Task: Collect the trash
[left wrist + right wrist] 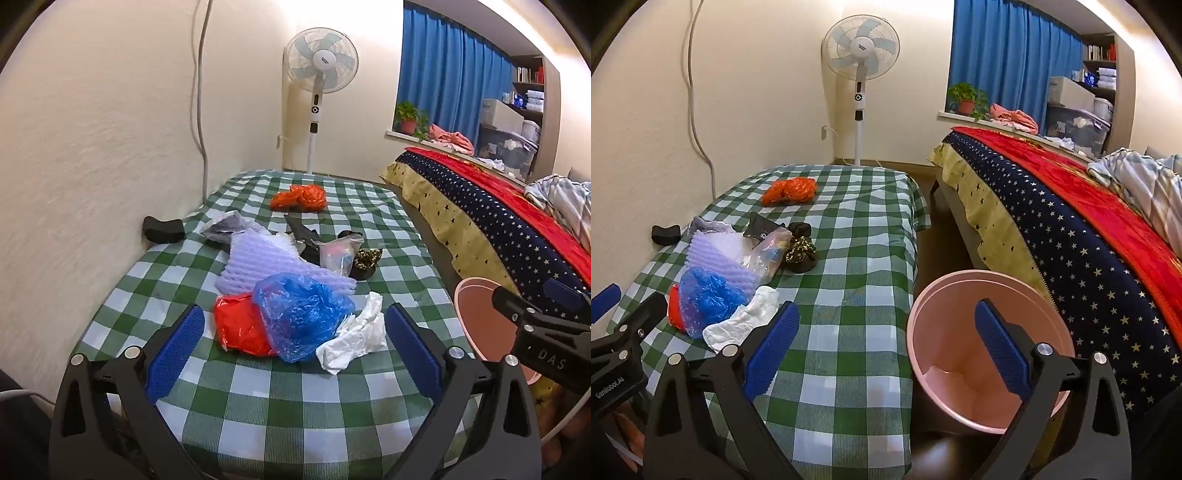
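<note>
Blue bag [303, 317] just beyond wide-open left claw [293, 347], untouched

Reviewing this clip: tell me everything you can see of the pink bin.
The pink bin is a round, smooth-walled bucket, plastic by the look of it, standing upright and open-topped on the dark floor in the gap between the checked bed and the star-patterned bed. Its rim is doubled. Inside lies only something pale at the bottom, too unclear to name. Nothing grips it; the right gripper, jaws wide, hangs in front of it.
</note>
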A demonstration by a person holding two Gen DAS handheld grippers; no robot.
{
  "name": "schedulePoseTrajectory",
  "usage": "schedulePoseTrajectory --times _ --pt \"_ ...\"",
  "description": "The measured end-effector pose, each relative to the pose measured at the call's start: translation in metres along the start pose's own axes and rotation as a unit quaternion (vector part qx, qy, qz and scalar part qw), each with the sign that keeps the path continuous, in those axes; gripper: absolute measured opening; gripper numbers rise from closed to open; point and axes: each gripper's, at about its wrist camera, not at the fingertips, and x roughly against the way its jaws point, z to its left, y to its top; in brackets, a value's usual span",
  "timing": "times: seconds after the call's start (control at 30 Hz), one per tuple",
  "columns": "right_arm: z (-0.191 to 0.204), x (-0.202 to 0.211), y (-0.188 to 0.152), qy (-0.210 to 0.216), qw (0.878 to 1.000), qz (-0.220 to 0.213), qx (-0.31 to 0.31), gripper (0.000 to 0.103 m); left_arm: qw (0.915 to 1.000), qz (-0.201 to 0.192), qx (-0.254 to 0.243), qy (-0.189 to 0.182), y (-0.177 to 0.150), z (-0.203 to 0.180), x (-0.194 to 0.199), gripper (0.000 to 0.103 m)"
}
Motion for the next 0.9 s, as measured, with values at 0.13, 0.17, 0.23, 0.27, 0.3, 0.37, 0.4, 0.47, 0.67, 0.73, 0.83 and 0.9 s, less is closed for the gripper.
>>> schedulePoseTrajectory --times 0.13,0.17,0.23,0.27,0.3,0.37,0.4,0.47,0.67,0.73,0.83,0.9 --pt "0.0008 0.0009 -0.0001 -0.001 1.0 -0.003 0.003 0.094 1.0 0.004 0.002 -0.004 -0.0008 -0.0006 -0.0008 0.095" --pt "0.001 0.0012 0.0003 0.0 1.0 -0.003 0.004 0.094 0.9999 0.006 0.004 -0.008 -0.001 -0.0007 -0.0009 0.095" --pt "0.0013 0.0016 0.0006 0.0 1.0 -0.003 0.004 0.094 0.9999 0.009 0.003 -0.009 -0.001 -0.0011 -0.0005 0.095" --pt "0.0015 0.0016 0.0006 0.0 1.0 -0.003 0.004 0.094 0.9999 0.01 0.002 -0.009 -0.0005 -0.001 -0.0002 0.095" --pt "0.0016 0.0018 0.0008 0.0 1.0 -0.003 0.005 0.094 0.9999 0.01 0.002 -0.009 -0.0004 -0.0011 0.0001 0.095" --pt "0.0018 0.0024 0.0015 0.0 1.0 -0.004 0.005 0.094 0.9999 0.008 0.003 -0.007 -0.0005 -0.0013 0.001 0.095" --pt "0.0018 0.0026 0.0019 0.0 1.0 -0.004 0.005 0.094 0.9999 0.008 0.003 -0.008 -0.0008 -0.0012 0.0011 0.095" --pt "0.0016 0.0026 0.0021 0.001 1.0 -0.003 0.005 0.094 0.9999 0.008 0.003 -0.009 -0.0008 -0.0016 0.0013 0.095" --pt "0.0018 0.0025 0.0021 0.001 1.0 -0.004 0.005 0.094 0.9999 0.009 0.002 -0.013 -0.0003 -0.0035 0.0022 0.095" --pt "0.0023 0.0024 0.0023 0.0 1.0 -0.004 0.006 0.094 0.9999 0.008 0.002 -0.013 -0.0006 -0.0035 0.0022 0.095" --pt "0.0027 0.0023 0.0024 0.0 1.0 -0.004 0.005 0.094 0.9998 0.007 0.003 -0.016 -0.0008 -0.0047 0.0023 0.095" --pt "0.0028 0.0023 0.0024 0.0 1.0 -0.003 0.006 0.094 0.9998 0.008 0.002 -0.017 -0.0006 -0.0064 0.0022 0.095"
